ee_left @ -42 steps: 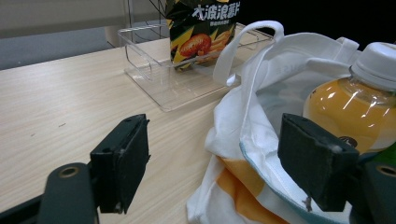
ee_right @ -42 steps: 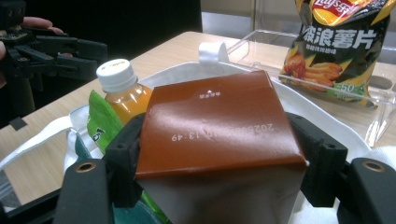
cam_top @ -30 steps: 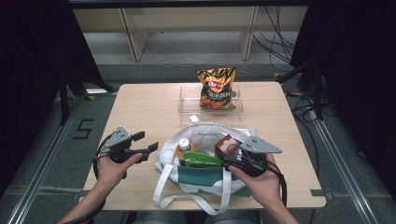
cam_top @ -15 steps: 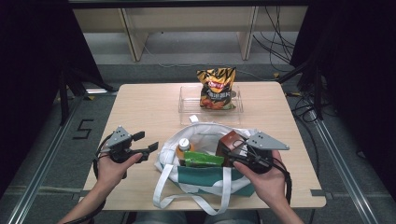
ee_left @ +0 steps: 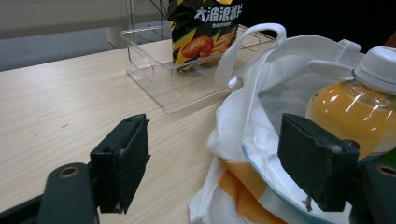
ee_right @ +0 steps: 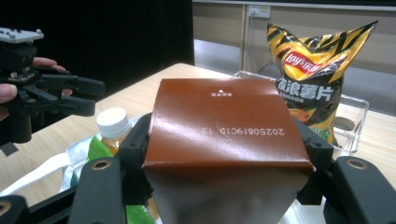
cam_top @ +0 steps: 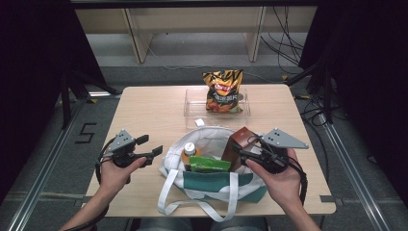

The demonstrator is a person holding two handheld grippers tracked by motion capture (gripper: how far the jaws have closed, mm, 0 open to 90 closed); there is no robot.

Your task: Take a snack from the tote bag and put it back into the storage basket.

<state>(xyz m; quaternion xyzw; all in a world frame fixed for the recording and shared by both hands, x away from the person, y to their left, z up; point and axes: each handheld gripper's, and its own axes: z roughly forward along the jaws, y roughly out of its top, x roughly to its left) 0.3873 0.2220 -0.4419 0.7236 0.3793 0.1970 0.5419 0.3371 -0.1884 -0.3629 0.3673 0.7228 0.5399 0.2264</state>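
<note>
Since a second ago the right hand-held gripper (cam_top: 239,152) has lifted the brown box (cam_top: 239,144), pinched between its jaws, above the tote bag (cam_top: 211,192); the left hand-held gripper (cam_top: 150,146), jaws spread, waits beside the bag on the worktop (cam_top: 144,110), likely ready to steady it.

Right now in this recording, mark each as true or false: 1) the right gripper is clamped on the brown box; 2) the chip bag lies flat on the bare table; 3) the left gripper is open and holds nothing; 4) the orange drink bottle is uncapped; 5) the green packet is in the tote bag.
1) True: the right gripper is shut on the brown box, held over the tote bag.
2) False: the chip bag stands upright in the clear tray.
3) True: the left gripper has its jaws apart beside the tote bag.
4) False: the orange drink bottle has its white cap on.
5) True: the green packet lies inside it.
</note>
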